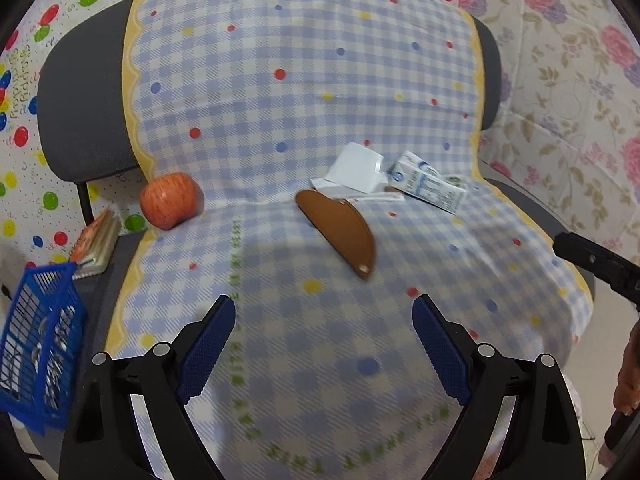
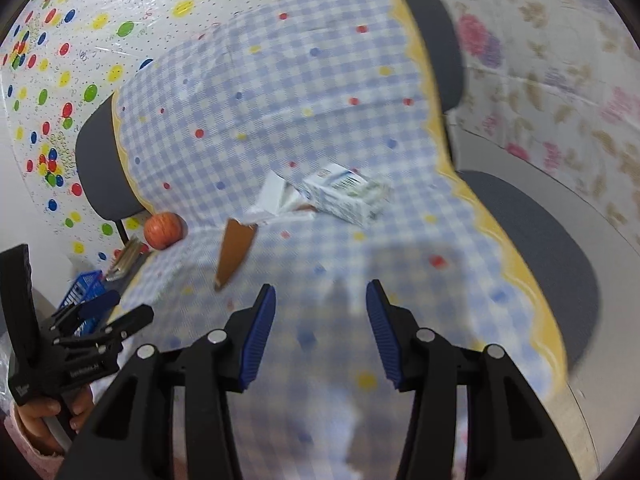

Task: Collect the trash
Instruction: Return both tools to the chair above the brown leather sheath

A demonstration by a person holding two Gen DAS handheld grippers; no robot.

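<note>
A chair draped in a blue checked cloth (image 1: 280, 100) holds a white milk carton (image 1: 430, 186) lying on its side, crumpled white paper (image 1: 356, 170), a brown leather case (image 1: 340, 226) and a red apple (image 1: 171, 200). My left gripper (image 1: 324, 312) is open and empty above the seat, short of the case. My right gripper (image 2: 320, 304) is open and empty, hovering above the seat in front of the carton (image 2: 346, 196), paper (image 2: 274, 200), case (image 2: 234, 250) and apple (image 2: 164, 230).
A blue plastic basket (image 1: 38, 344) stands to the left of the chair, with a small book (image 1: 98, 240) beside it. Dotted and floral sheets cover the walls behind. The left gripper's body (image 2: 80, 340) shows at the right wrist view's lower left.
</note>
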